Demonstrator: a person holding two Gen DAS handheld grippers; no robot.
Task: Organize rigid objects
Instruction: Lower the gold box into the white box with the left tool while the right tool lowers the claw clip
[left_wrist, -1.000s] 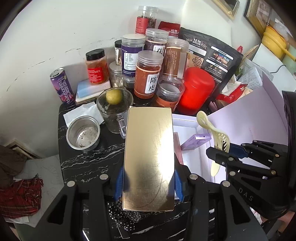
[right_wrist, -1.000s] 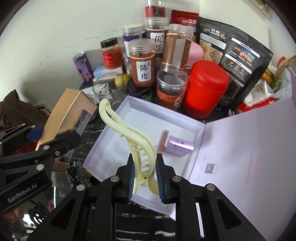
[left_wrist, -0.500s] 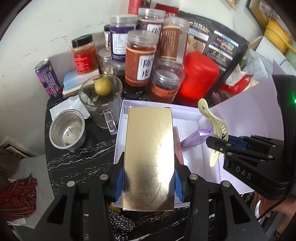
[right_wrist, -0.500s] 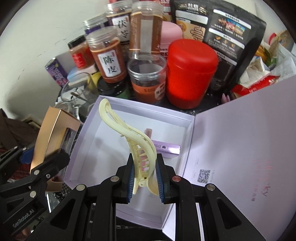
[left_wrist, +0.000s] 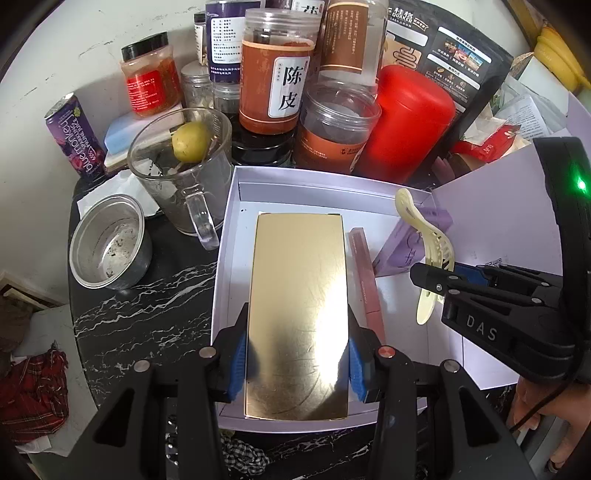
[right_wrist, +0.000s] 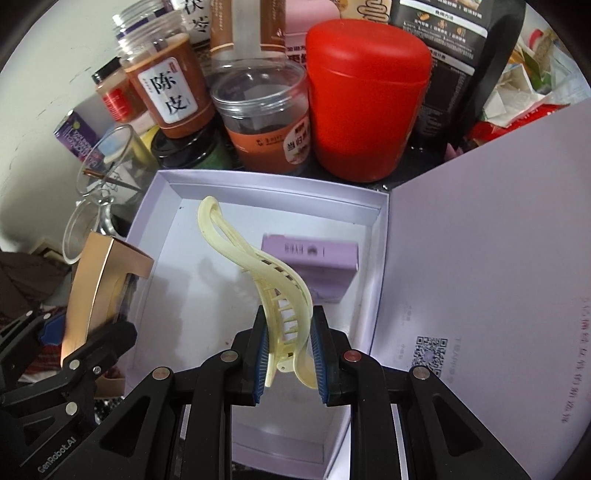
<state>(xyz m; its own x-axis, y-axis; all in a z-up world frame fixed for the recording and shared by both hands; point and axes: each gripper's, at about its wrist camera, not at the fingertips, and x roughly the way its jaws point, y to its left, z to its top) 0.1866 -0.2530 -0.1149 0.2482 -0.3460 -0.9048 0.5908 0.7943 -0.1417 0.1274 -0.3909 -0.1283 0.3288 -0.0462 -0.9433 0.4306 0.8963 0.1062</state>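
My left gripper (left_wrist: 297, 363) is shut on a flat gold box (left_wrist: 299, 306) and holds it over the left half of an open white box (left_wrist: 231, 206). The gold box also shows in the right wrist view (right_wrist: 96, 280). My right gripper (right_wrist: 288, 354) is shut on a pale yellow hair claw clip (right_wrist: 258, 266), held above the white box (right_wrist: 162, 192); the clip also shows in the left wrist view (left_wrist: 424, 240). Inside the box lie a small lilac carton (right_wrist: 314, 266) and a slim pink tube (left_wrist: 364, 266).
Behind the box stand several jars, a red canister (left_wrist: 402, 125), a black pouch (left_wrist: 450, 48) and a glass mug (left_wrist: 181, 173) with a lemon. A metal cup (left_wrist: 110, 243) and a purple can (left_wrist: 75, 140) sit left. The box's lid (right_wrist: 480, 266) lies open right.
Both grippers have moved forward and down over the white box. The gold box now hangs inside the box's outline, and the clip is closer to the lilac carton.
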